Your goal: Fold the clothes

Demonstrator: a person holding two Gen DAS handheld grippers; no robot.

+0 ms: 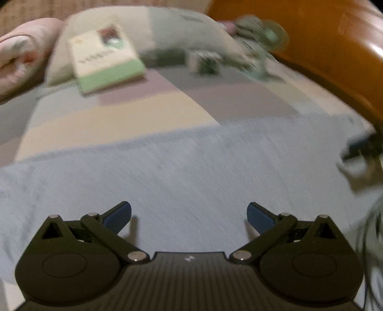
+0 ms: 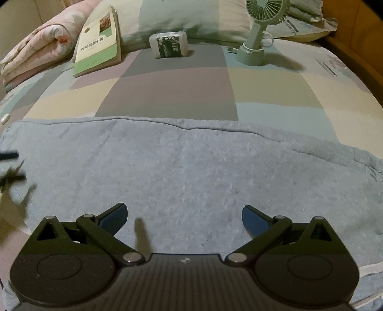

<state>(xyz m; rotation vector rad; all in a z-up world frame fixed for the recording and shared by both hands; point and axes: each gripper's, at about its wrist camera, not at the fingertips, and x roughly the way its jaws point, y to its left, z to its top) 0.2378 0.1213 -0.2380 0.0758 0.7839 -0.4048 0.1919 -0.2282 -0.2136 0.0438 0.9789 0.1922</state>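
A light blue fleecy garment (image 2: 191,167) lies flat across the near part of the bed, its far hem running left to right; the left wrist view shows the same blue garment (image 1: 191,172), blurred by motion. My left gripper (image 1: 189,215) hovers over the cloth, open, nothing between its blue pads. My right gripper (image 2: 183,216) is also open above the cloth and holds nothing. At the right edge of the left wrist view a blurred dark shape (image 1: 361,146) looks like the other gripper. Dark blurred parts (image 2: 9,167) show at the left edge of the right wrist view.
On the patchwork bedsheet (image 2: 167,93) beyond the garment lie a green-and-white book (image 2: 99,43), a small white packet (image 2: 171,44) and a green desk fan (image 2: 256,28). Pillows (image 2: 191,16) and a rolled pink quilt (image 2: 40,45) line the head. An orange wooden bed frame (image 1: 323,43) runs along the right.
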